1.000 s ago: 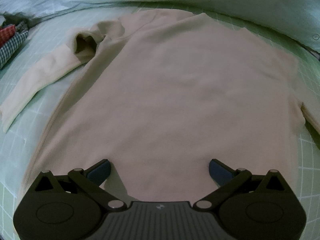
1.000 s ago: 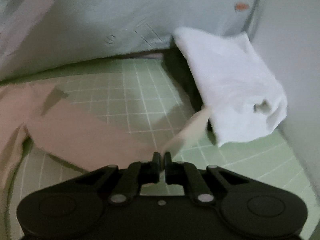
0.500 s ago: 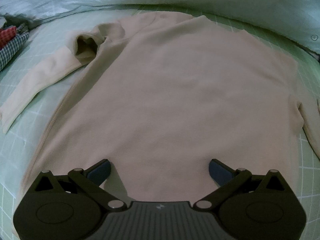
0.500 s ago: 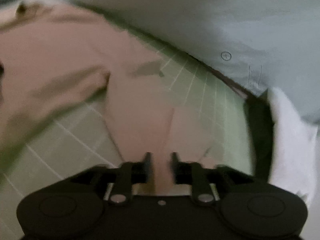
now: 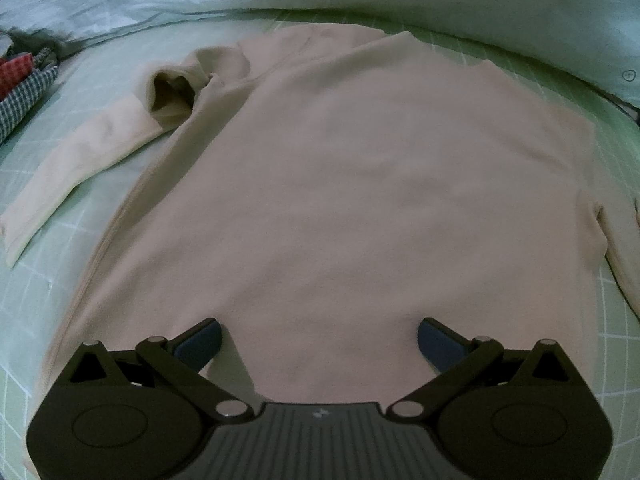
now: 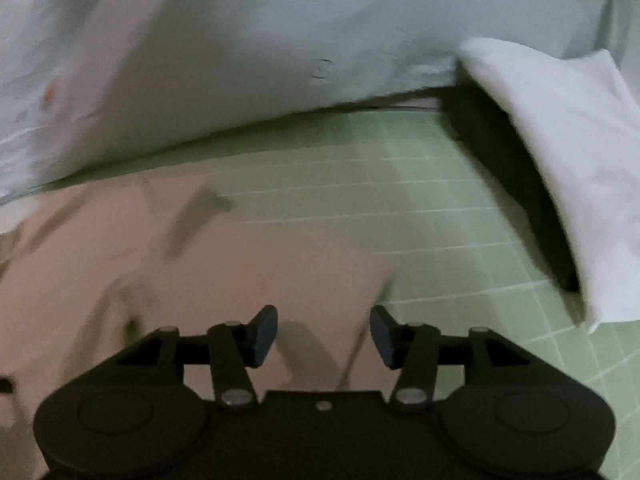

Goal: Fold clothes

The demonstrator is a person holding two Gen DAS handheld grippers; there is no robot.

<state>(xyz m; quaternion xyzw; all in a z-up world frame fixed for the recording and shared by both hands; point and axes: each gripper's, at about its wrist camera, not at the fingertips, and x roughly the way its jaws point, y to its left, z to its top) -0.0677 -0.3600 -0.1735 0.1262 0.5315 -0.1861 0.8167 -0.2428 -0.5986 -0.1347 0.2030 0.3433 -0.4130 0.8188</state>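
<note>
Beige sweater (image 5: 340, 200) flat on green grid mat (image 6: 440, 208), left tool (image 5: 319, 340) wide, right tool (image 6: 323, 334) just opened, empty

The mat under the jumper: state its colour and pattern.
Light green mat with a white grid; clearest in the right wrist view.

No readable words, numbers or brand names appear in either view. The only signs are a small circled cross mark (image 5: 629, 75) printed on the pale sheet at the far right of the left wrist view, and a tiny pale emblem (image 5: 320, 414), too small to make out, on the ribbed body of the left tool.
</note>
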